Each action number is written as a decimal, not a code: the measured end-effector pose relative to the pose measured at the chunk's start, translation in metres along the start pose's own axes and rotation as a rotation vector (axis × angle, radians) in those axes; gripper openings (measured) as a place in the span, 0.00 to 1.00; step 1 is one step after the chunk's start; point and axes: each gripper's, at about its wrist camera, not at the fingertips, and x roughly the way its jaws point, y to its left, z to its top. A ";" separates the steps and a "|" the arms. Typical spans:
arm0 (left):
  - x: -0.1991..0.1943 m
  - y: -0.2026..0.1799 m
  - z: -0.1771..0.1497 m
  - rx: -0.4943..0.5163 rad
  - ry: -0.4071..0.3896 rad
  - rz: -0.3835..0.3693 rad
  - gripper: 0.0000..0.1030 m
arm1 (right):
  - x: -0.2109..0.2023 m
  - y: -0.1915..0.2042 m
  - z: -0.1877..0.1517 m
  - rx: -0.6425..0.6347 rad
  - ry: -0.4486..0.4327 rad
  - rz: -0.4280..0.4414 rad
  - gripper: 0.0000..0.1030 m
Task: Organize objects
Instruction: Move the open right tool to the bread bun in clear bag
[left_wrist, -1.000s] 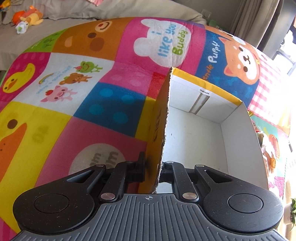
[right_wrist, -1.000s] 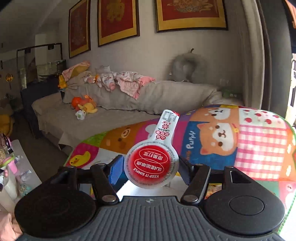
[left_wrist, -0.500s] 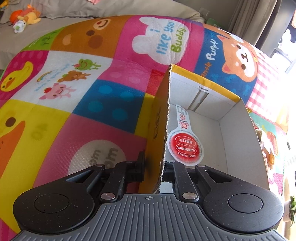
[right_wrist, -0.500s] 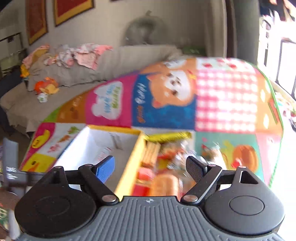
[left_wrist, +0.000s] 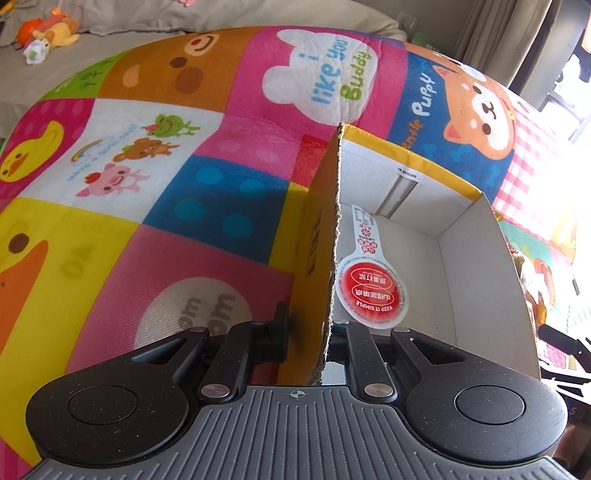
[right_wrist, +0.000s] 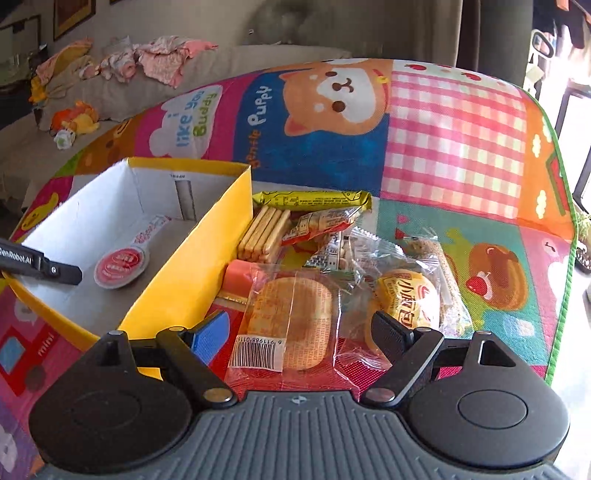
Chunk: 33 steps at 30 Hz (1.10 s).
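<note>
Red-lidded cup (left_wrist: 372, 289) | flat in box (left_wrist: 491, 273) | tab toward far wall

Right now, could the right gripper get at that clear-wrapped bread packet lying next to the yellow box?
Probably yes. The right gripper stands open directly over the bread packet, which lies on top of the snack pile with nothing covering it.

Matt corrugated cardboard box (left_wrist: 484, 258), glossy foil lid (left_wrist: 373, 291) inside; crinkly clear plastic snack wrappers (right_wrist: 295, 325) lower middle, textured foam mat (right_wrist: 458, 140).
</note>
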 end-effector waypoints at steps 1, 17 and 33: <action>0.000 0.000 0.000 0.000 0.000 0.000 0.13 | 0.003 0.001 -0.002 -0.003 0.006 0.006 0.82; 0.000 0.001 -0.001 -0.006 -0.004 -0.005 0.14 | -0.032 0.006 -0.034 0.002 0.070 0.028 0.49; 0.000 0.000 -0.001 -0.008 -0.004 -0.002 0.14 | -0.052 -0.010 -0.039 0.272 0.067 0.078 0.77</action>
